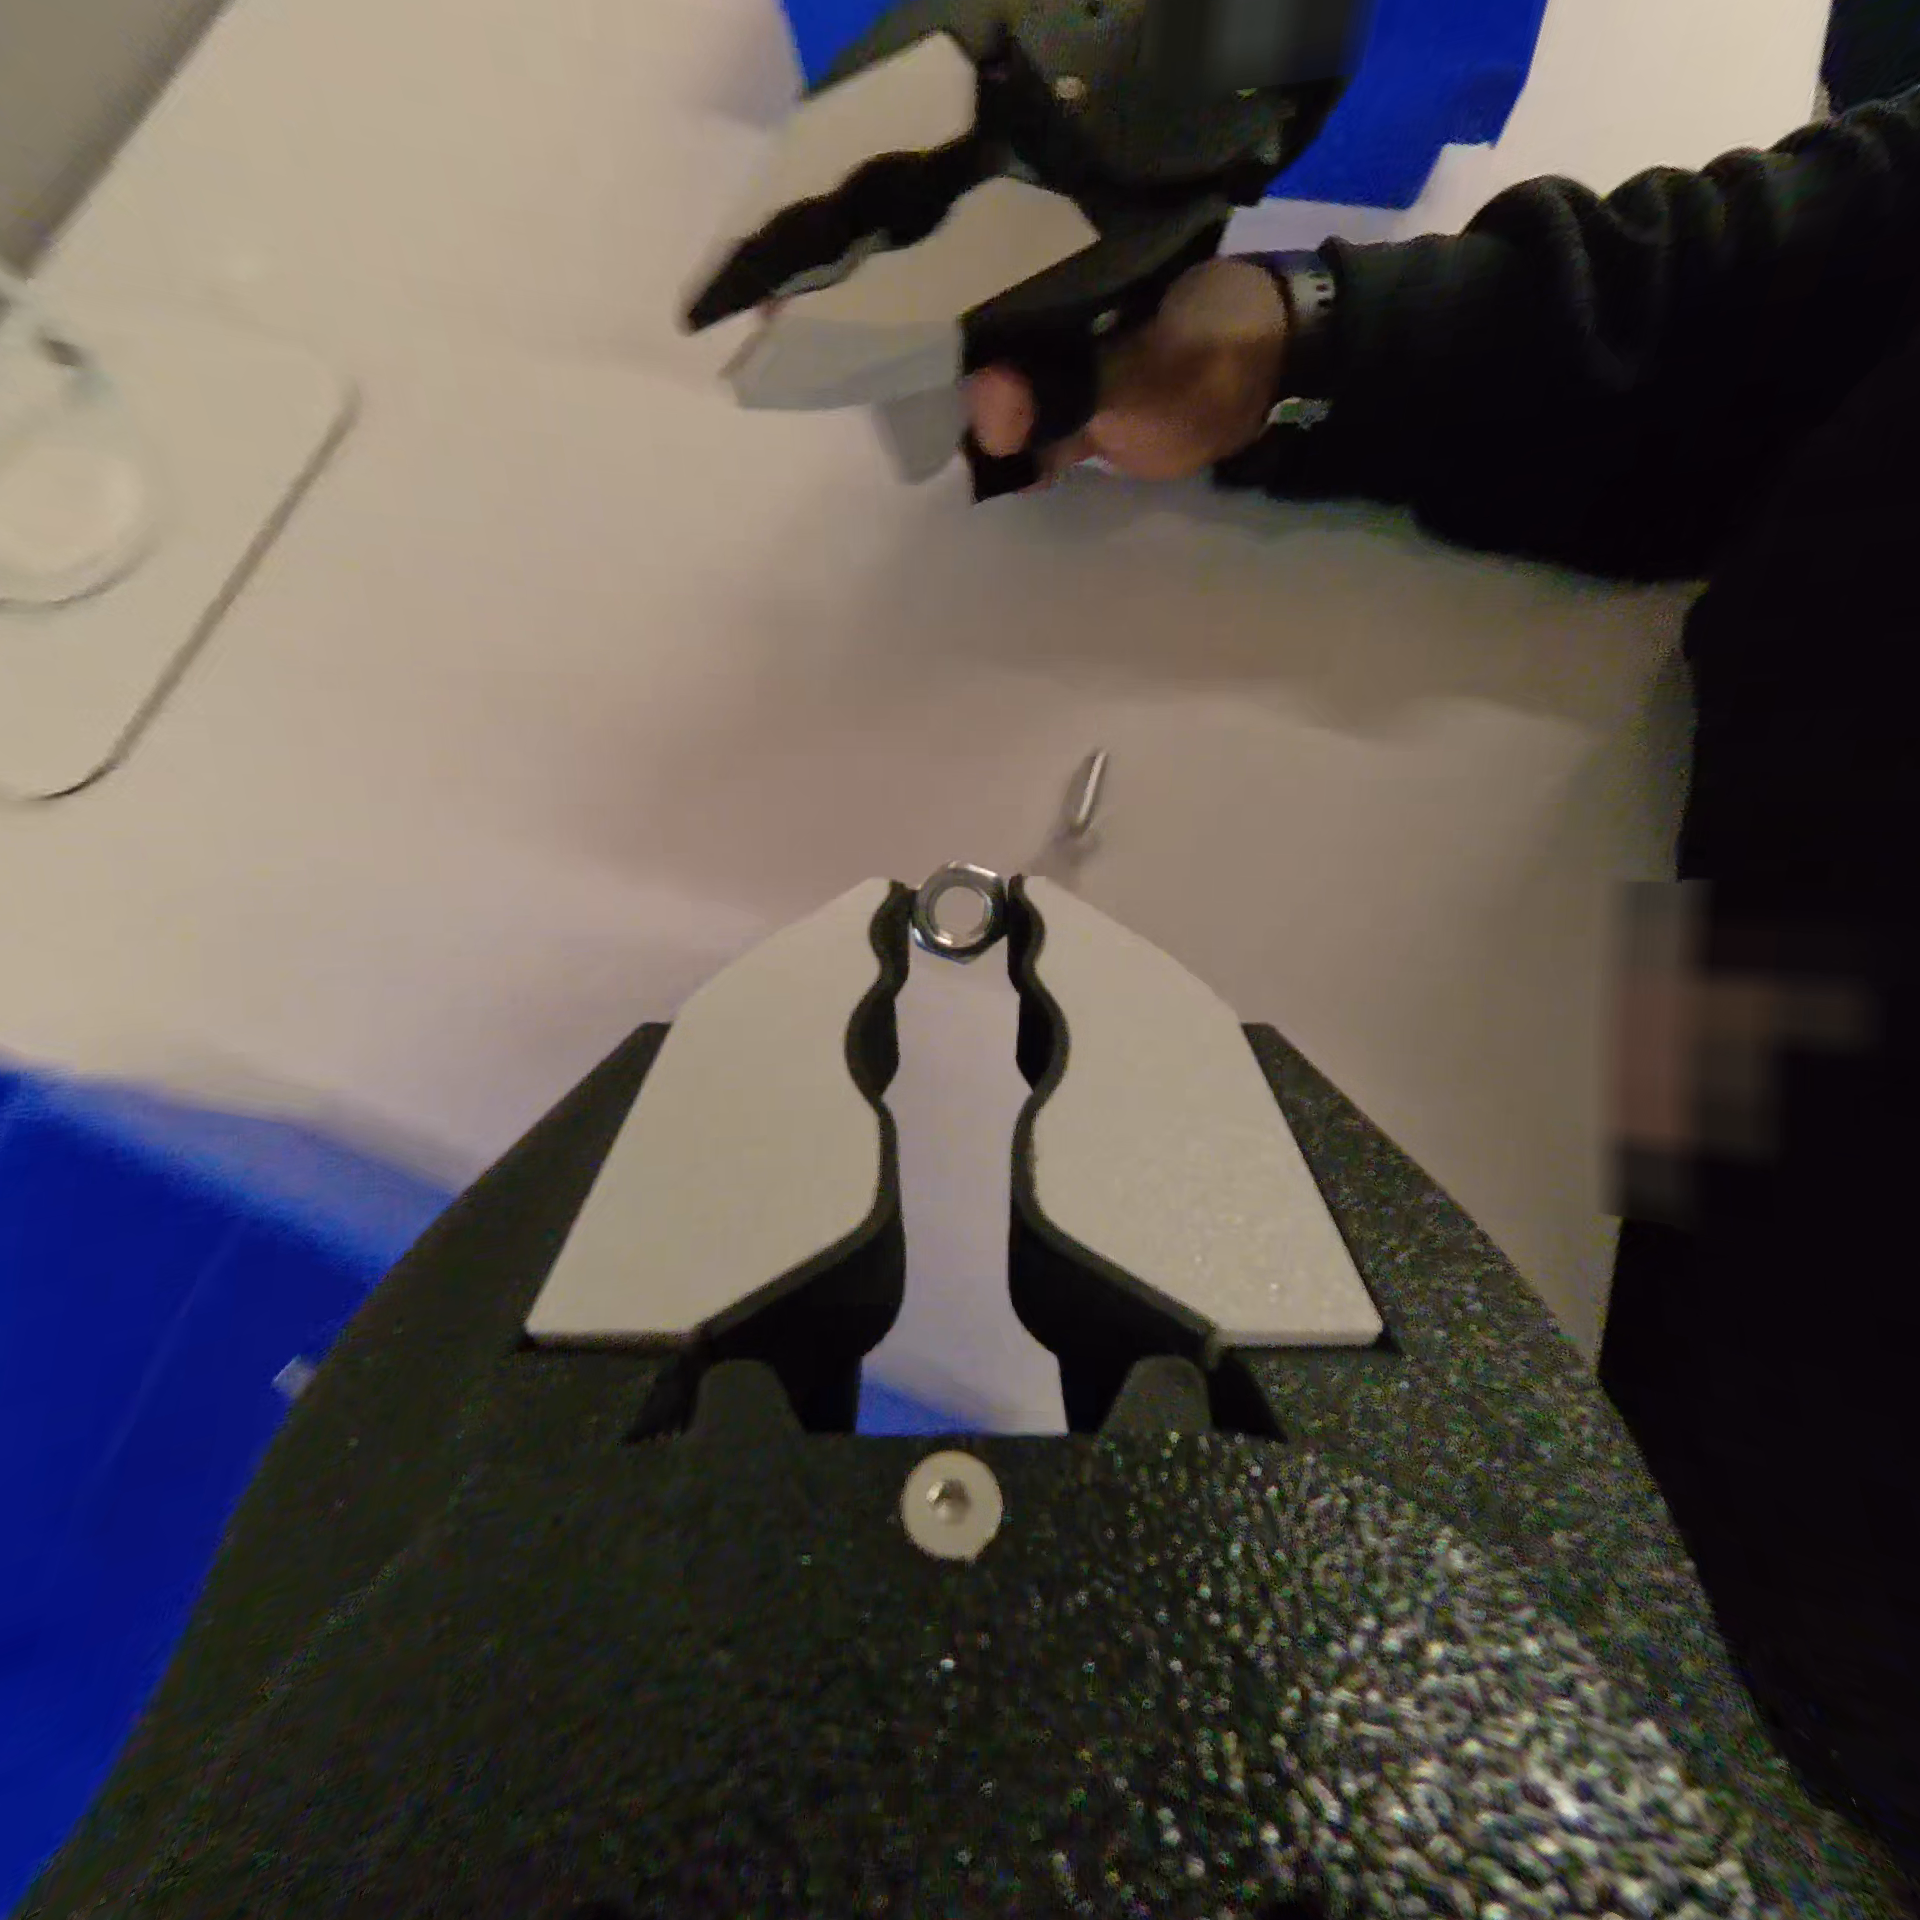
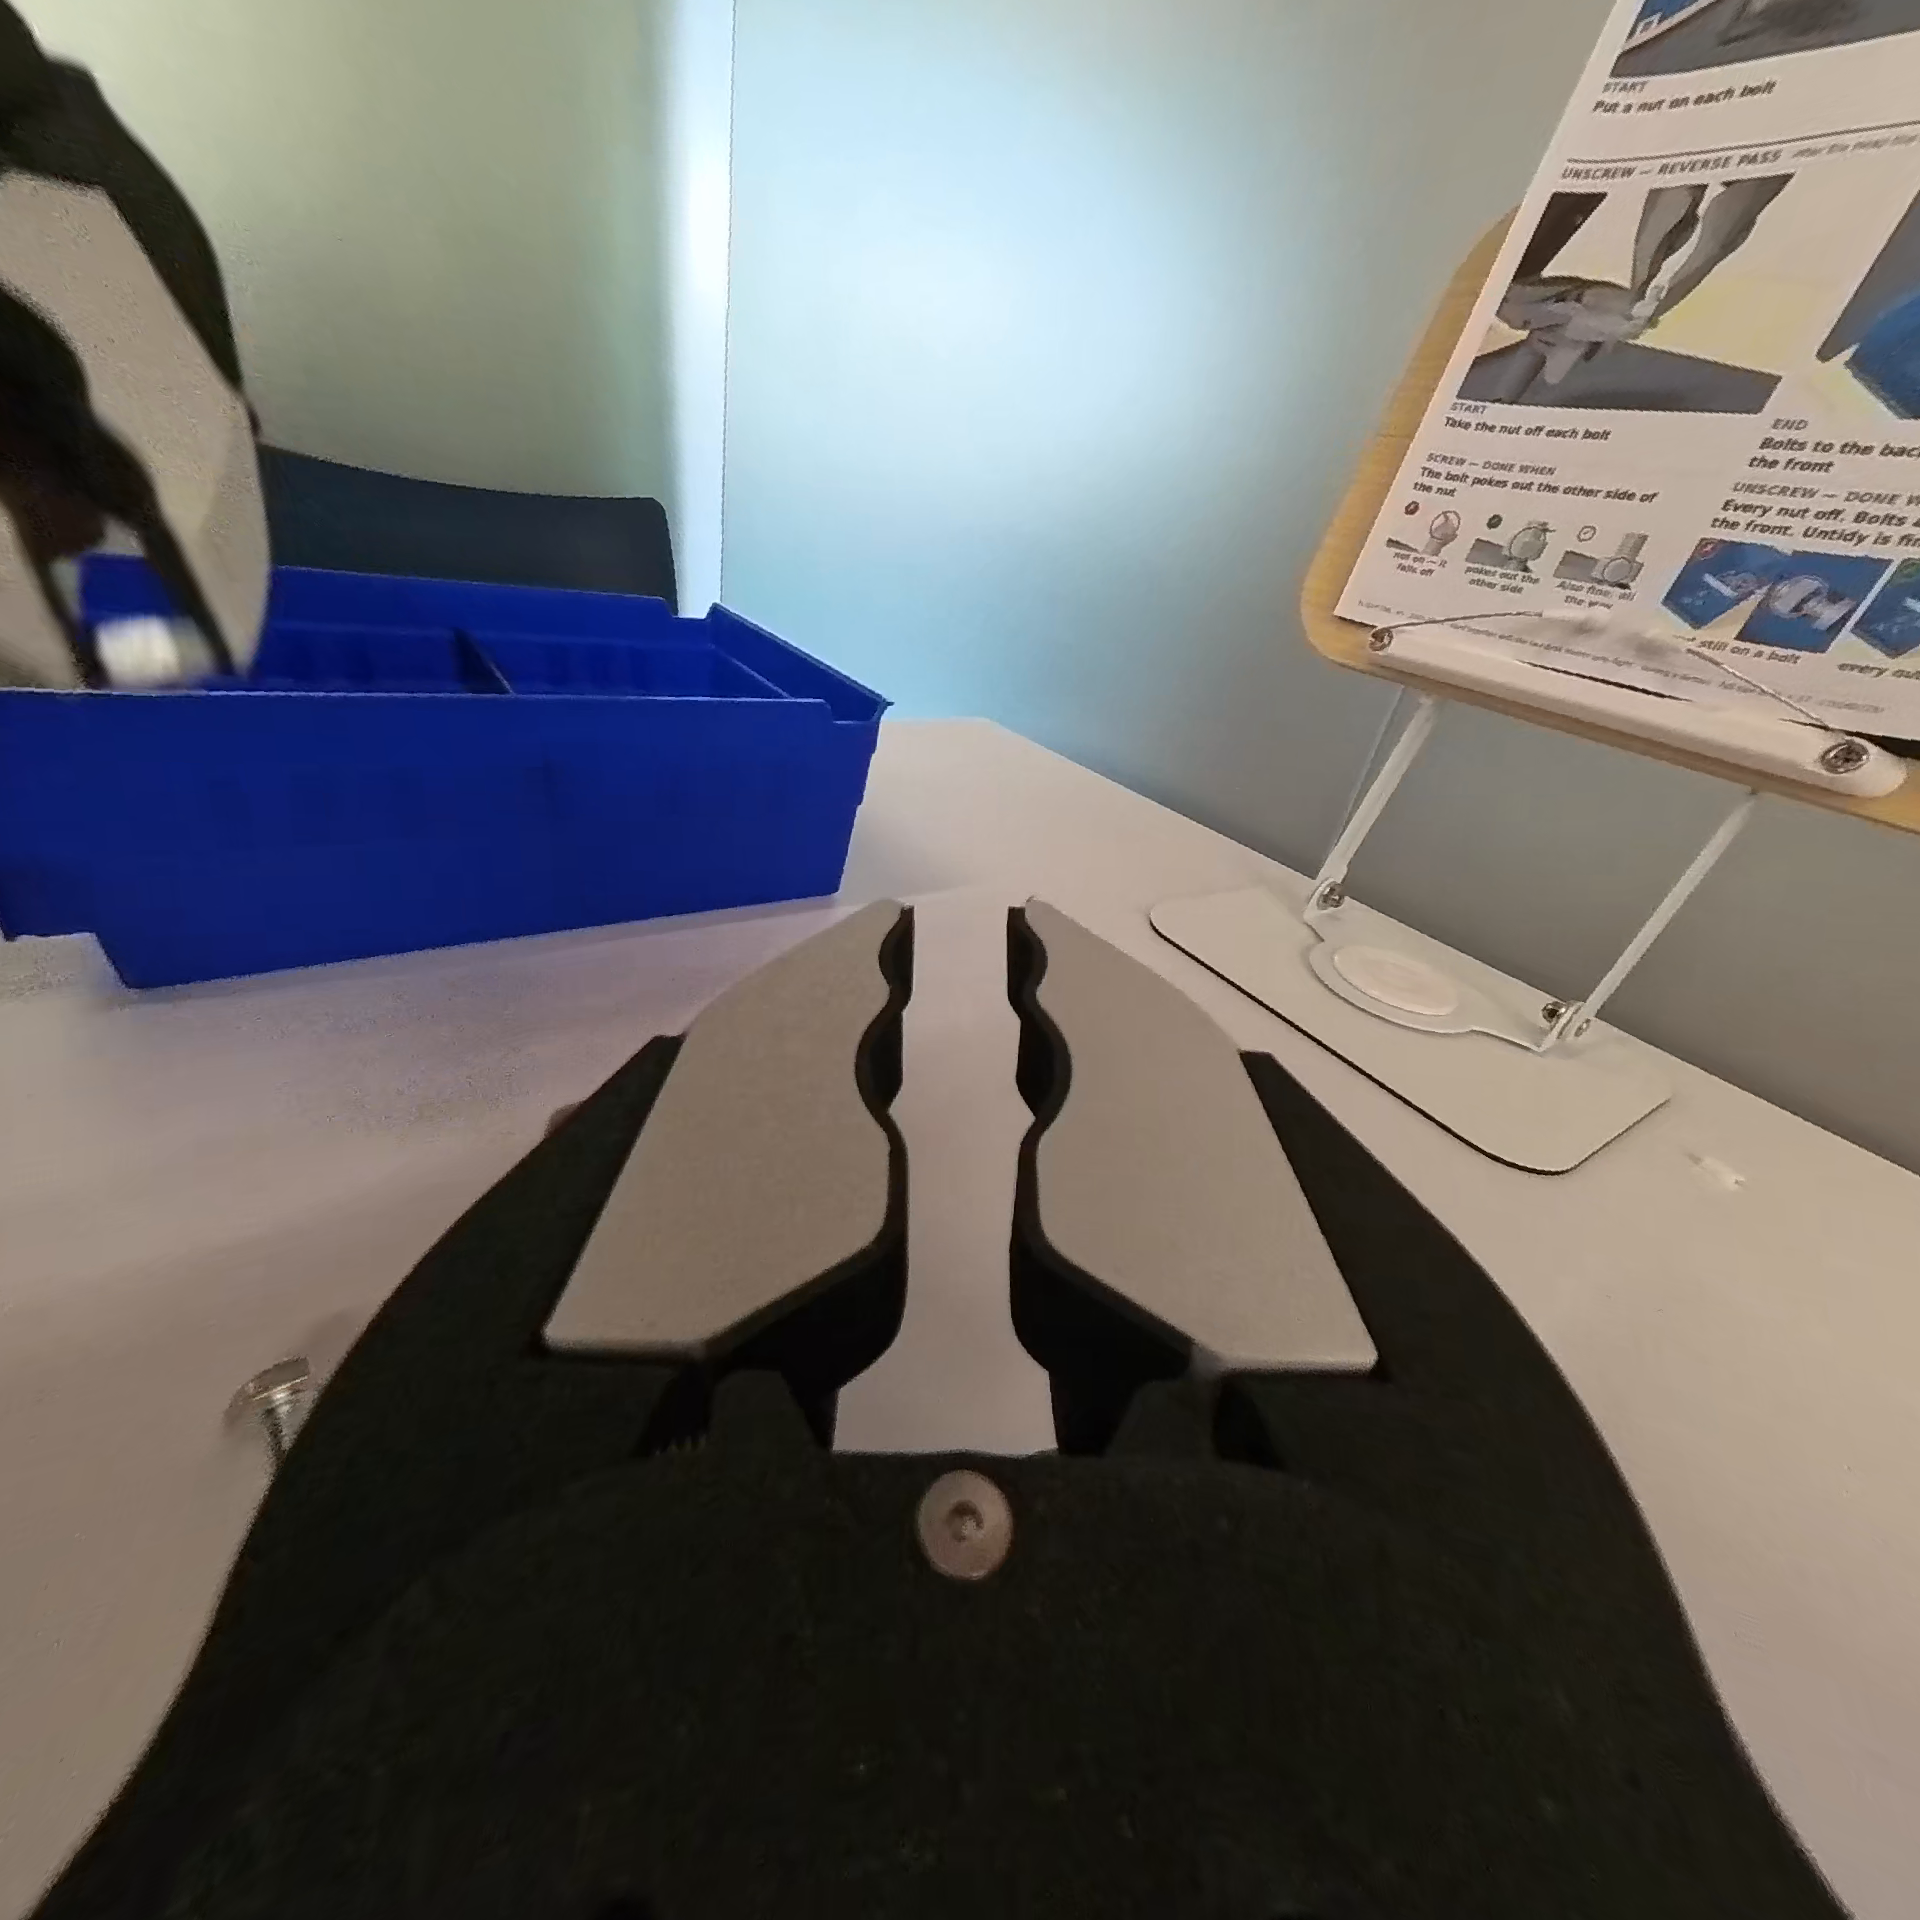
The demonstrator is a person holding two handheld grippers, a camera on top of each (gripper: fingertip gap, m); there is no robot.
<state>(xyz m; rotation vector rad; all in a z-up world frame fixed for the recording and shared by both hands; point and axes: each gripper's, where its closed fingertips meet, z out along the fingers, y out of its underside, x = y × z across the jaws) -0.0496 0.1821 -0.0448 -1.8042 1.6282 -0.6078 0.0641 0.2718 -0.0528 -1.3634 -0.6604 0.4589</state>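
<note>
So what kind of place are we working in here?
Probably an indoor office-style workbench for small hardware: a white table, a blue compartment bin, a stand with a printed instruction sheet, and a steel nut in the left tool.

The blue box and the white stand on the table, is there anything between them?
In the right wrist view, only bare white table shows between the blue box and the stand's flat base; nearer the camera, the right gripper's fingertips poke into that gap.

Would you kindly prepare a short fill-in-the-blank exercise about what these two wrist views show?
1. The left gripper pinches a silver hexagonal metal ____ at its tips.
2. The right gripper's jaws hold ____.
3. The compartmented plastic bin is ____ in colour.
4. A silver bolt lies on the white ____.

Missing words: nut; nothing; blue; table
</note>
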